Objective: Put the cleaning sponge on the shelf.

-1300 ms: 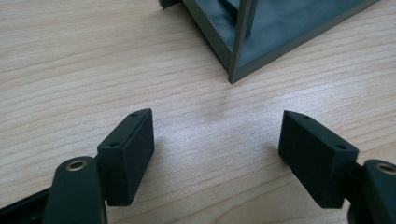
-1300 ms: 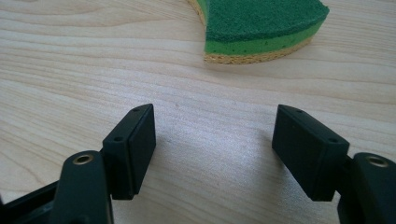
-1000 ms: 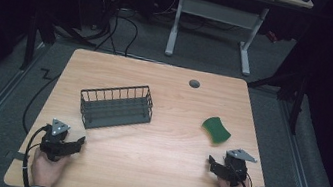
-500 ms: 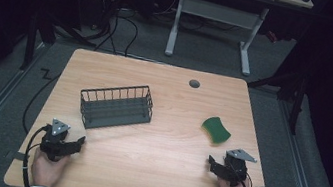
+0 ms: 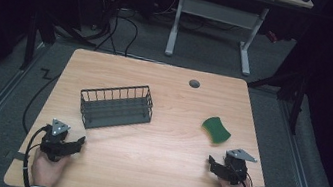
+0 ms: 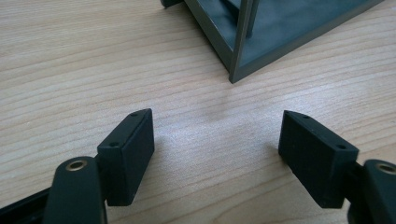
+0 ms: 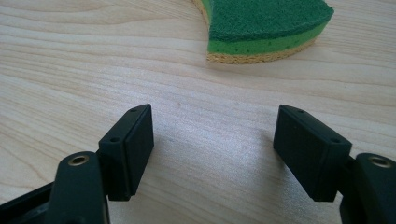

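Dark floor and desk legs are seen behind the pale wooden tabletop (image 5: pixel 152 167), where the green sponge (image 5: pixel 216 129) lies just ahead of the right gripper (image 5: pixel 214 163), well apart from the wire basket (image 5: pixel 116 106). Judged soft and light, it is best pinched across its narrow waist. Both the right gripper and the left gripper (image 5: pixel 76 143) are held with jaws spread and empty, and nothing has shifted since the earlier frames.

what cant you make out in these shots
- Sponge: the right gripper view's top edge cuts off its far part.
- Basket: the left gripper view's top edge leaves just a low corner.
- Basket floor: in the high view too small and dark behind the wires to tell what lies in it.
- Forearms: cut by the high view's bottom edge.
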Motion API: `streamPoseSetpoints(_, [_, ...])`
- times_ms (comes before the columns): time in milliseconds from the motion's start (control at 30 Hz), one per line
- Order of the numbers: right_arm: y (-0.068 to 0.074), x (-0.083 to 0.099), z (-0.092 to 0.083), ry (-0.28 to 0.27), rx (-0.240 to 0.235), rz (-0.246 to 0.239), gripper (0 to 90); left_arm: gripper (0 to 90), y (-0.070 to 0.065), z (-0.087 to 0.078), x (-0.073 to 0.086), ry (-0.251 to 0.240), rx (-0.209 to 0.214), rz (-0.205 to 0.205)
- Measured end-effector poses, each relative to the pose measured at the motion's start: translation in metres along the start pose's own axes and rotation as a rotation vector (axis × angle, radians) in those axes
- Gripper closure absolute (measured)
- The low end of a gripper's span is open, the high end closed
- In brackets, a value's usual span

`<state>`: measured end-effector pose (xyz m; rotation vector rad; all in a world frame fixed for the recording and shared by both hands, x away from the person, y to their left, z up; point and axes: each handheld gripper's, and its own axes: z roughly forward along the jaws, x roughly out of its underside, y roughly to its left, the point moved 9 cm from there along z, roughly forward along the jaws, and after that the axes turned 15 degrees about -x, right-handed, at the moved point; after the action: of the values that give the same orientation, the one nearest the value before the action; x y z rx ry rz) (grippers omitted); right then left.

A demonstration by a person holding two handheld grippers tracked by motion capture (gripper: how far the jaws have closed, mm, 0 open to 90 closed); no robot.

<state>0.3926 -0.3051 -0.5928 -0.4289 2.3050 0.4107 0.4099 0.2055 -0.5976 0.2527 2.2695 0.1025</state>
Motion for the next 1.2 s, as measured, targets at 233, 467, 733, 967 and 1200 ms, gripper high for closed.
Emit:
streamPoseSetpoints(233, [0.001,-0.001,0.000,0.008,-0.014,-0.009,33.2,27.0,0.000,0.000,0.000,0.000,0.010,-0.011])
streamPoseSetpoints(467, [0.016,-0.013,-0.001,-0.016,-0.082,-0.065,41.7,26.0,0.001,-0.001,-0.002,0.021,0.041,-0.014])
streamPoseSetpoints(733, [0.035,-0.040,-0.003,-0.037,-0.149,-0.136,45.5,35.2,-0.001,-0.004,-0.006,0.022,0.066,-0.040])
streamPoseSetpoints(967, [0.054,-0.076,-0.007,-0.086,-0.226,-0.149,50.2,35.5,-0.004,-0.009,-0.017,0.012,0.064,-0.052])
streamPoseSetpoints(1200, [0.077,-0.102,0.016,-0.061,-0.295,-0.187,54.5,34.9,-0.005,-0.013,-0.033,-0.010,0.065,-0.044])
